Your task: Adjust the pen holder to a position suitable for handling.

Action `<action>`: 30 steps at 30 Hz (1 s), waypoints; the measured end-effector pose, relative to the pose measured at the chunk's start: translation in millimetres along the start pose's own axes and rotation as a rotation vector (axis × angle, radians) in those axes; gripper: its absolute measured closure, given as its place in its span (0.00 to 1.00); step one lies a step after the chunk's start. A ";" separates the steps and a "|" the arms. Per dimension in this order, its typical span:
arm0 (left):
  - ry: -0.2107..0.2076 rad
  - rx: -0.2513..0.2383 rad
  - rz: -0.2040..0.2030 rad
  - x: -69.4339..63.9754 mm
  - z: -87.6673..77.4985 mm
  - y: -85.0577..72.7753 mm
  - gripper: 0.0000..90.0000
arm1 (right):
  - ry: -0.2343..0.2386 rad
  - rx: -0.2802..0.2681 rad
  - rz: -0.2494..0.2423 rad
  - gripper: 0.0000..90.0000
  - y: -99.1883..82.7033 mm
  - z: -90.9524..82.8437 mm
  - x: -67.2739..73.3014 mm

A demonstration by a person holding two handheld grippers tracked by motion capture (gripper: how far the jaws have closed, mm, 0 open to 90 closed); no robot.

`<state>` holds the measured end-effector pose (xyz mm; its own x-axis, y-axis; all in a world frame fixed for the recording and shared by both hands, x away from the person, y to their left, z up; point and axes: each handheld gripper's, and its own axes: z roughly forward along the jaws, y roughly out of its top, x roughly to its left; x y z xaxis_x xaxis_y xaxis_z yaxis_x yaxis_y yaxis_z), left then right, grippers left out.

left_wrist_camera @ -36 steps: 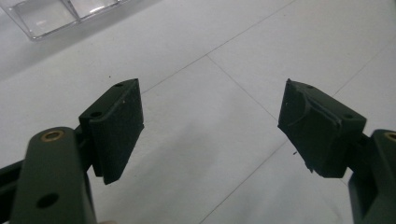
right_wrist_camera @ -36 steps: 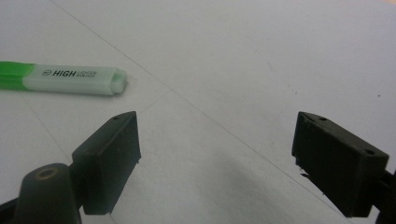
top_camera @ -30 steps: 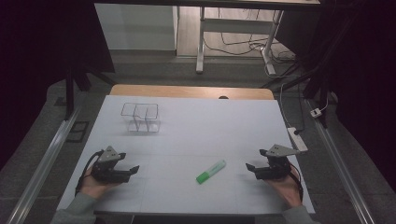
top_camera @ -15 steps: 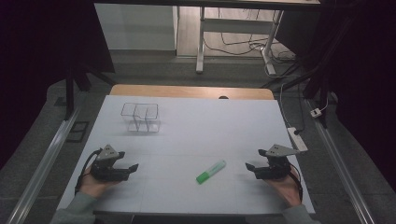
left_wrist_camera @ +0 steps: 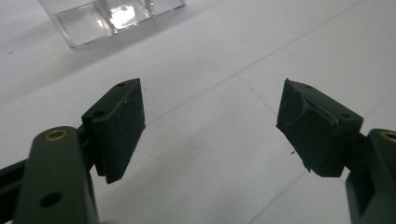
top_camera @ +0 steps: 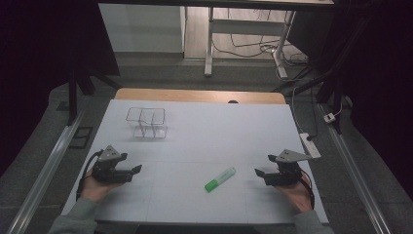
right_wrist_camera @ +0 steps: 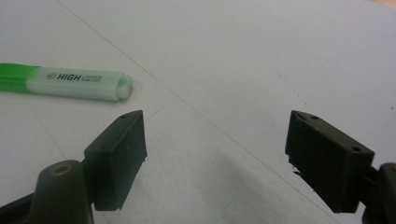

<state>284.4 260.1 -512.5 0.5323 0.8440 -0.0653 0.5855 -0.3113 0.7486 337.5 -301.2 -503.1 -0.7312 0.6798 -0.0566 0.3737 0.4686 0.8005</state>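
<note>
Highlighter (top_camera: pixel 219 179), green with a pale barrel, lies flat on the white worktop (top_camera: pixel 219 131) toward the near edge, slightly right of centre, set diagonally with its green cap end nearer the person. Left to right in the high view: the left tongs (top_camera: pixel 136 170), held in the person's left hand (top_camera: pixel 95 187) near the front-left corner, rest low over the worktop with jaws pointing toward the centre. In the left gripper view the left tongs (left_wrist_camera: pixel 210 126) are released, jaws spread wide with bare worktop between them. Beyond them a clear plastic organizer (top_camera: pixel 146 122) with several compartments stands on the far-left part of the worktop, well apart from the highlighter; its corner appears at the top of the left gripper view (left_wrist_camera: pixel 112 18). Right of the highlighter, the right tongs (top_camera: pixel 258 172), held in the right hand (top_camera: pixel 294 192), point back toward the centre, near the pen but apart from it. In the right gripper view the right tongs (right_wrist_camera: pixel 215 140) are likewise released and grasp nothing; the highlighter (right_wrist_camera: pixel 65 84) lies just beyond the left jaw, its printed barrel legible
</note>
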 end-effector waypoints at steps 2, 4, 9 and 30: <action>0.009 -0.002 -0.009 4.1 -0.5 2.6 0.26 | 0.000 -0.003 0.001 0.22 0.4 0.5 -0.4; 0.011 -0.002 -0.014 8.6 0.2 5.9 0.27 | 0.000 -0.003 0.005 0.22 0.2 2.1 -1.1; 0.023 0.005 -0.039 23.8 2.4 16.1 0.27 | 0.011 0.008 0.003 0.22 0.3 6.7 -1.4; 0.081 0.041 -0.071 71.3 14.1 57.2 0.29 | 0.011 0.002 0.014 0.22 -1.2 3.9 -1.9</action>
<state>364.5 296.3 -483.6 0.4383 0.8966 -0.0628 0.6455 -0.2654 0.7162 340.6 -300.8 -506.2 -0.7323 0.6798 -0.0388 0.3851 0.4605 0.7997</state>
